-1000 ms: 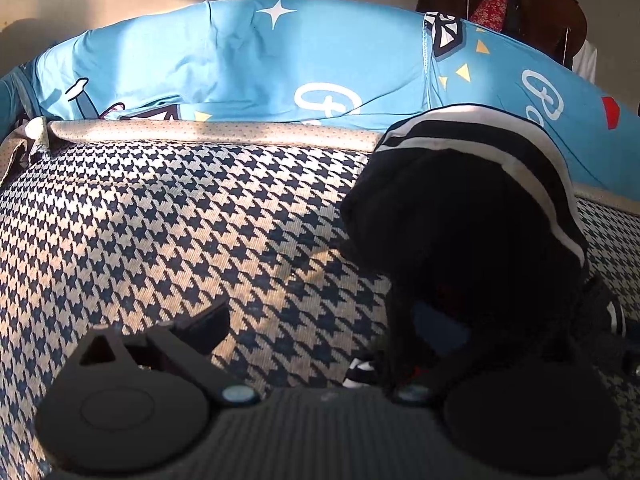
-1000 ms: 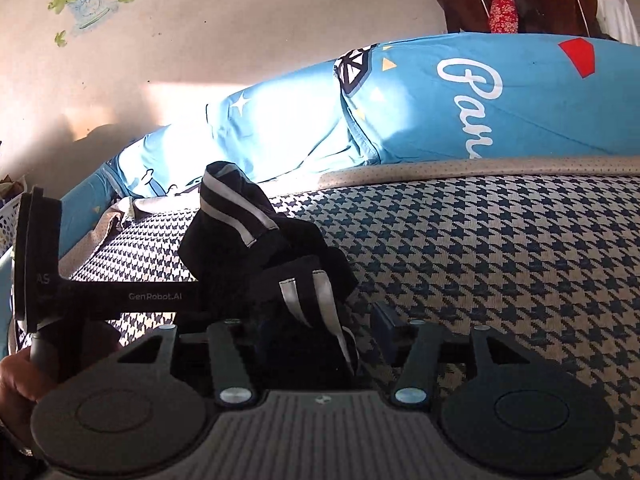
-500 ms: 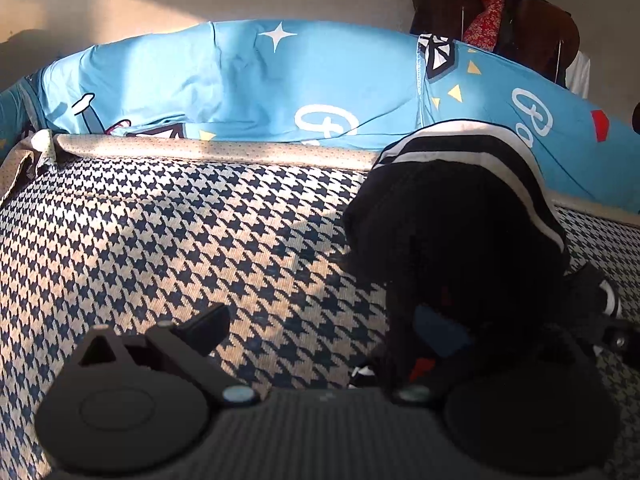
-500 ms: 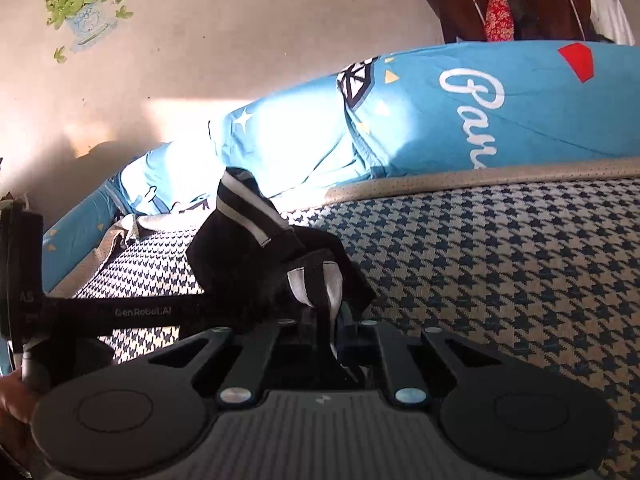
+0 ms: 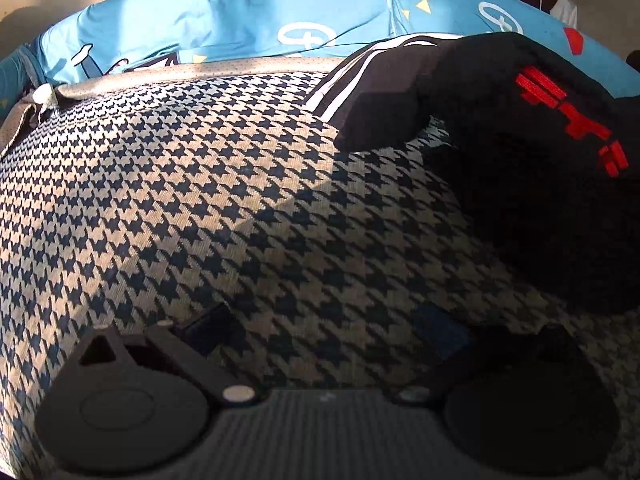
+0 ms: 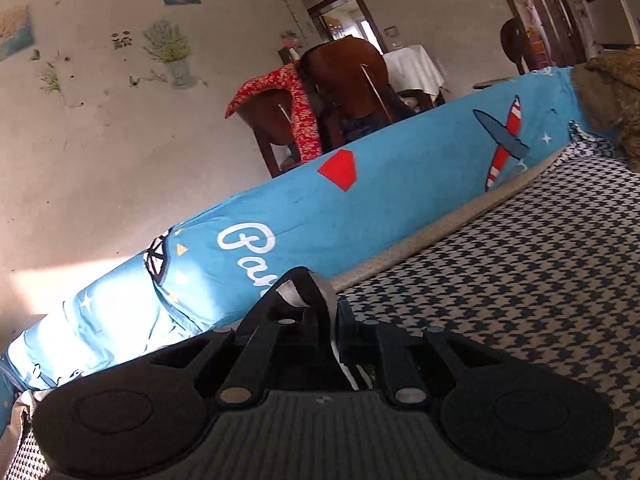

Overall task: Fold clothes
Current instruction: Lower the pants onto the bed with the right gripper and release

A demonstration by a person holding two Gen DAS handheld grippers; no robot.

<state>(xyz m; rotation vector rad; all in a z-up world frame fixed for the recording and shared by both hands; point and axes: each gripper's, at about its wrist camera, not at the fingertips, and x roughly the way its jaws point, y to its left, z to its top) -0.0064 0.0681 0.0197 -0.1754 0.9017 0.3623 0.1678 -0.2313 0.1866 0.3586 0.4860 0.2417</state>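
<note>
Black garment (image 5: 532, 168) with white stripes and red print lay bunched on the houndstooth cover (image 5: 200, 184), ahead-right of the left gripper (image 5: 324, 328), whose fingers stood wide apart, empty. Right gripper (image 6: 320, 316) was clamped on a striped fold (image 6: 308, 300), blue bolster (image 6: 360, 216) beyond.

**What we count**

We count one black garment with white stripes and red markings (image 5: 500, 128), one navy-and-cream houndstooth cover (image 5: 180, 200) and one long blue printed bolster (image 6: 360, 208). We see two black two-finger tools, the left tool (image 5: 324, 330) and the right tool (image 6: 308, 320). Behind them we count two brown wooden chairs (image 6: 348, 80), one red floral cloth (image 6: 300, 108) and one white-clothed surface (image 6: 416, 68).
</note>
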